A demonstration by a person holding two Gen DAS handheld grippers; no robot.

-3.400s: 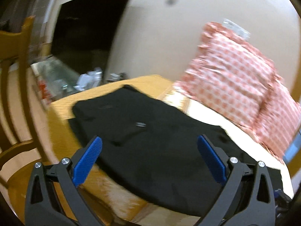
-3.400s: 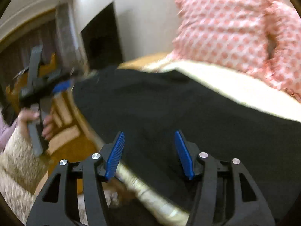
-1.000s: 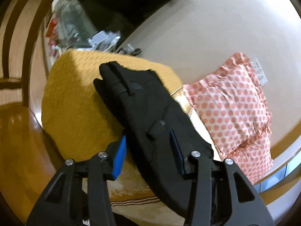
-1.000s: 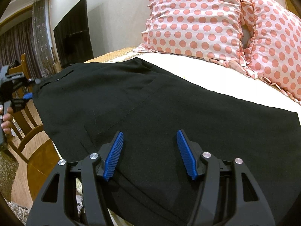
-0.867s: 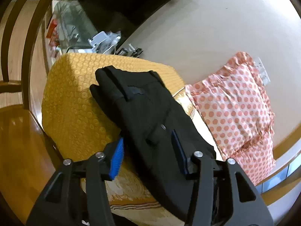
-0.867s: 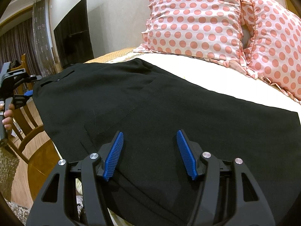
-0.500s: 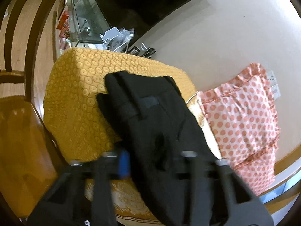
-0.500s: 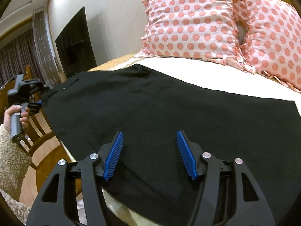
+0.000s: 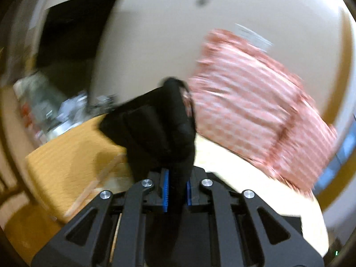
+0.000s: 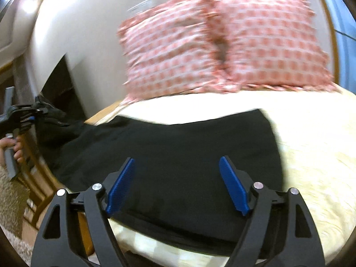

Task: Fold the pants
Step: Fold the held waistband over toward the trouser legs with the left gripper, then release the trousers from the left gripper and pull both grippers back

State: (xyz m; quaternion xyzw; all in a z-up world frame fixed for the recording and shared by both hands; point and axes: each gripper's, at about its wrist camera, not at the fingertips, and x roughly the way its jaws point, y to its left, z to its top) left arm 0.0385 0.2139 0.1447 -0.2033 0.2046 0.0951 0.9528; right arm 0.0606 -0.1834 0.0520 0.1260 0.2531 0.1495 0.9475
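Black fabric filled the middle of the left wrist view: the black cloth pants rose in a bunched fold straight out of the left gripper, whose blue ribbed pads were clenched on the cloth. Behind the lifted bunch lay the mustard-yellow patterned bedcover and the pink polka-dot frilled pillows against the cream wall, all smeared by blur.

From the right wrist view, the rest of the pants lay flat across the pale cream quilted bedspread, one end drawn up toward the left gripper at the far left edge, held in a hand. The right gripper hung just above the near edge of the cloth, its jaws spread wide and grasping nothing.

The step looked like carrying the clamped end over to lay it on the other end. To do it well, I judged, the lifted end should travel low and level so the layers would not twist, while the free gripper pinned or took the near edge, letting the hems meet squarely without dragging the flat part.
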